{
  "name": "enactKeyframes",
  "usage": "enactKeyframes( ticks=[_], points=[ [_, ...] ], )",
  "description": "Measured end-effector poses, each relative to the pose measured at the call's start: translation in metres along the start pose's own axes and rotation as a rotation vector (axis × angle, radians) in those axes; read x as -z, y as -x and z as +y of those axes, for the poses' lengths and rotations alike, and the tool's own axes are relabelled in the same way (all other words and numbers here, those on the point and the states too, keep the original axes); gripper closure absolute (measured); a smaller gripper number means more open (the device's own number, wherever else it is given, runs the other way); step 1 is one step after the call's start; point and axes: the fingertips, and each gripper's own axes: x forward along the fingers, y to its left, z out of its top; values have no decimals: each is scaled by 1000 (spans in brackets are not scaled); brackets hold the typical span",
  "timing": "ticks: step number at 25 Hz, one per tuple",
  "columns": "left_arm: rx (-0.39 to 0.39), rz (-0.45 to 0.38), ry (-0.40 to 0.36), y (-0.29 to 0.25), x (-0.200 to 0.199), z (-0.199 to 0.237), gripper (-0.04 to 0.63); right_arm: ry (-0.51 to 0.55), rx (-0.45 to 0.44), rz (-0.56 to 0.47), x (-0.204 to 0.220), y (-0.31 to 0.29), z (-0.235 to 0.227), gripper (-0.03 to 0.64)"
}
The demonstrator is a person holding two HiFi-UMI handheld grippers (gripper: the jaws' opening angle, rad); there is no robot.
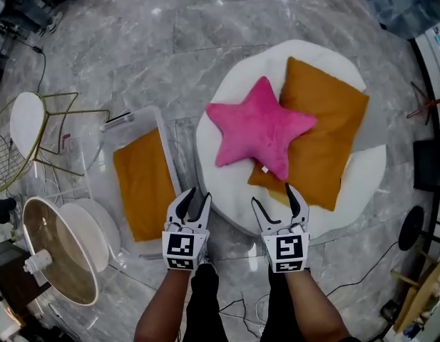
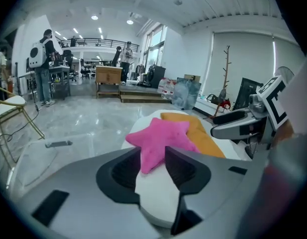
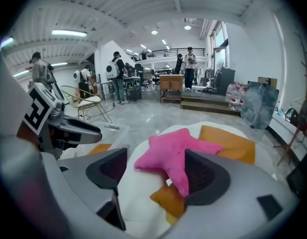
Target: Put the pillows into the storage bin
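Both my grippers are out in front of me, neither holding anything. The left gripper (image 1: 198, 194) has its fingers only narrowly apart, and in the left gripper view (image 2: 153, 153) nothing stands in that slot. The pink star pillow (image 2: 160, 138) shows beyond it, well clear of the pads. The right gripper (image 1: 272, 193) is spread wider. Its own view (image 3: 156, 156) frames the star pillow (image 3: 175, 156) between the fingers, but the pads are not touching it.

The star (image 1: 261, 127) lies near the middle of the white round table (image 1: 223, 184), overlapping the left edge of the orange pillow (image 1: 326, 130). My right fingertips hang over the table's near edge, just short of that pillow's near corner. My left fingertips sit off the table's near left edge, beside the clear storage bin (image 1: 137, 116). A second orange pillow (image 1: 142, 184) already lies flat inside the bin.

For labels, each gripper's cube carries a black-and-white square marker. A small white tag (image 1: 264, 168) sits on the star's near point, too small for me to read.

The floor (image 1: 134, 34) is grey marble and glossy. A gold wire chair (image 1: 27, 123) stands beyond the bin. The room is a big bright hall with people standing at desks at the far end.
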Motion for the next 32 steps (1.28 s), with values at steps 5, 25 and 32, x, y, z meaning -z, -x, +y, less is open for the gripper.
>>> enactKeyframes(
  ticks=[5,25,32],
  points=[
    [7,38,-62,-53,11,0,295,53,39,70,23,-37,-35,155],
    [88,242,-59,-233,91,-1,259,168,103,299,120,-173,-104,124],
    [133,270,-110,-248,94,-11,331,182,61,296,127,-184,-111,187]
  ],
)
